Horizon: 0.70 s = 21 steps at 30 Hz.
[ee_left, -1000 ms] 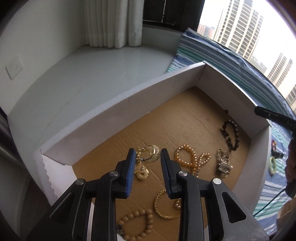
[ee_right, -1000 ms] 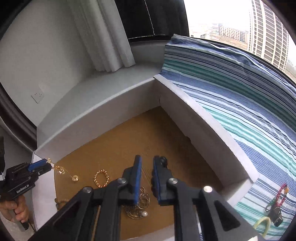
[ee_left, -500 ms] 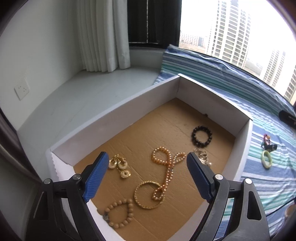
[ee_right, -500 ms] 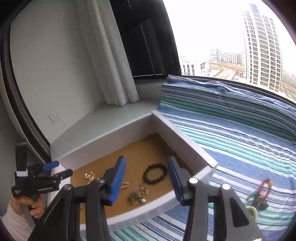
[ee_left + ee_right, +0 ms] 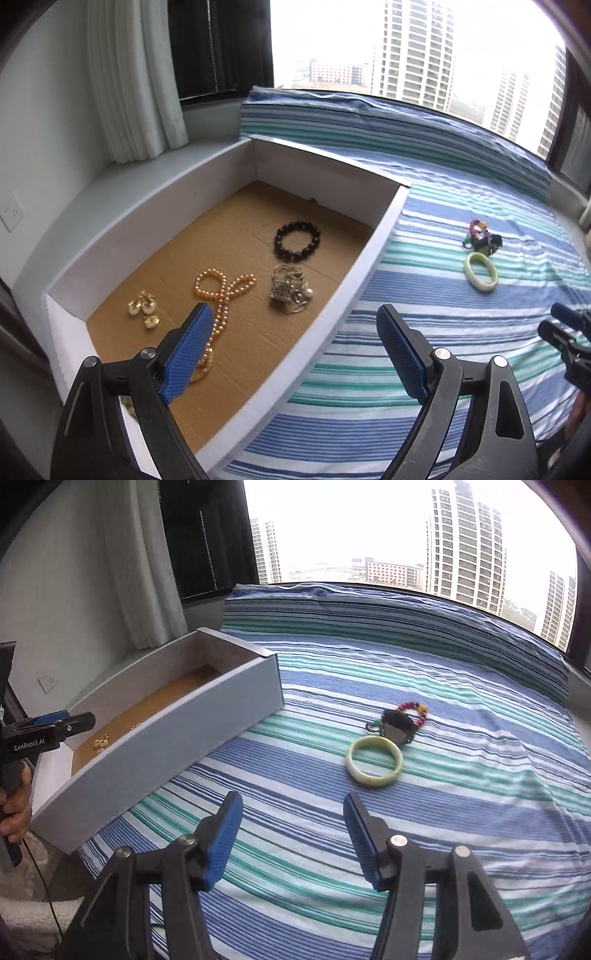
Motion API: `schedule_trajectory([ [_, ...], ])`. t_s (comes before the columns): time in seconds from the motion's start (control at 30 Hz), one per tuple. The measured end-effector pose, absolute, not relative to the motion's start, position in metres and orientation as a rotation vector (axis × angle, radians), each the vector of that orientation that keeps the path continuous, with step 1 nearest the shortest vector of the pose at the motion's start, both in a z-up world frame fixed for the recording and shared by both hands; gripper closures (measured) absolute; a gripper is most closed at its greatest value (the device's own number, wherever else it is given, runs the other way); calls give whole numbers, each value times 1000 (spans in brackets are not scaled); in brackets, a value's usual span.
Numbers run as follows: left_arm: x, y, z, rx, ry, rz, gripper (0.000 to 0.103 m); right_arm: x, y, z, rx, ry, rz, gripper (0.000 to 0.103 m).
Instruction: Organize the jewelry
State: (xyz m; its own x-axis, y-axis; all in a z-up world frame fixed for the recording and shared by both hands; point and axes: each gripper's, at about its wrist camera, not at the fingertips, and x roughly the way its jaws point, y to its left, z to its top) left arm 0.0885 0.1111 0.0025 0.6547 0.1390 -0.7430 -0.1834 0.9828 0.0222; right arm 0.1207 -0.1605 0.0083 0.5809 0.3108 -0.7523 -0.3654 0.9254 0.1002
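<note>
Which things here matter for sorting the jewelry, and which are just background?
Job:
white box
black bead bracelet
pearl strand
gold earrings
silver chain pile
green bangle
red bead bracelet

Background:
striped sheet
curtain
wall socket

Wide window (image 5: 388,531), daylight, high-rises outside; white curtain (image 5: 136,81); wall socket (image 5: 47,679); striped bedspread (image 5: 424,812).

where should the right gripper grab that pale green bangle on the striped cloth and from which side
Take the pale green bangle by its near rim, one finger inside the hole and one outside, coming down from above. It lies flat on the striped cloth, so its sides offer little to pinch. The right gripper is open and empty; its near arc is clear of the beaded piece behind.
</note>
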Motion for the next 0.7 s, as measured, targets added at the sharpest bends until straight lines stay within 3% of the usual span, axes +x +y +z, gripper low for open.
schedule_trajectory([
  [0.7,91,2,-77,50,1069,-85,12,55,-254,-71,136,987,163,45],
])
